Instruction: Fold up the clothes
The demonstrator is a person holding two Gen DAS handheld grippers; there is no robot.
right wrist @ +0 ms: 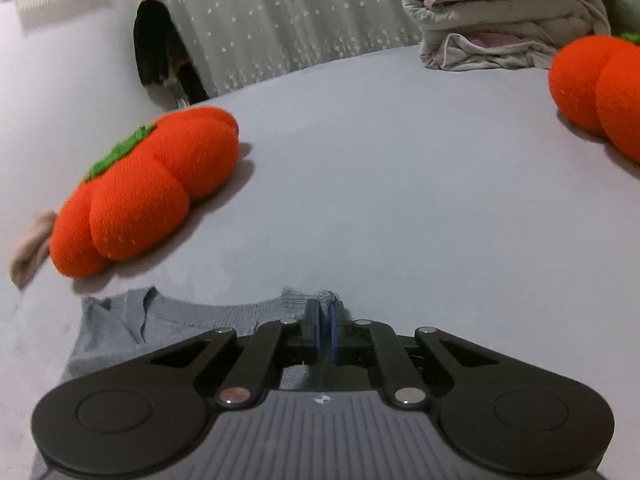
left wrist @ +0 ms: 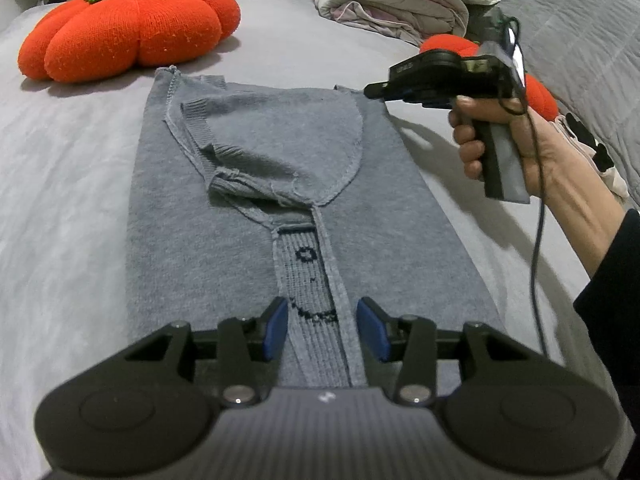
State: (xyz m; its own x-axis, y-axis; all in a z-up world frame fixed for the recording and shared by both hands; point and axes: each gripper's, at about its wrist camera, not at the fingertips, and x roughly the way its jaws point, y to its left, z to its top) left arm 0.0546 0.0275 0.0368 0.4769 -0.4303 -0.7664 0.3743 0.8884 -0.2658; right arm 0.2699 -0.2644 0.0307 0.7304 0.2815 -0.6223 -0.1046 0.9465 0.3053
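Far to your left a big orange cushion (left wrist: 128, 28) sits on the bed (left wrist: 60, 200); it is near the far left corner of the grey sweater (left wrist: 248, 208), but not touching it. The sweater lies flat in the middle of the bed; its sides look tucked in, so it makes a long shape, and a sleeve lies bent over its far half.

Your left gripper (left wrist: 322, 326) hangs over the near end of the sweater, right above the strip with dark marks; its blue fingers (left wrist: 276, 328) are wide apart and hold nothing.

Your right gripper (right wrist: 324, 322) is at the far right corner of the sweater; its fingers are pressed close together, and a little bump of grey knit (right wrist: 326, 296) sticks up just past the tips, so it looks like you have pinched the edge there.

To the right sit a second orange cushion (right wrist: 600, 88) and a pile of folded blankets (right wrist: 508, 12).

What could go wrong: you hold only one corner; if you pull it over alone, I think the sweater will twist and the fold will come out crooked. The pinch is small, so the knit could slip out. The bent sleeve could slide off and spoil the tidy shape. The black cable (left wrist: 538, 208) hangs near the cloth and could snag.
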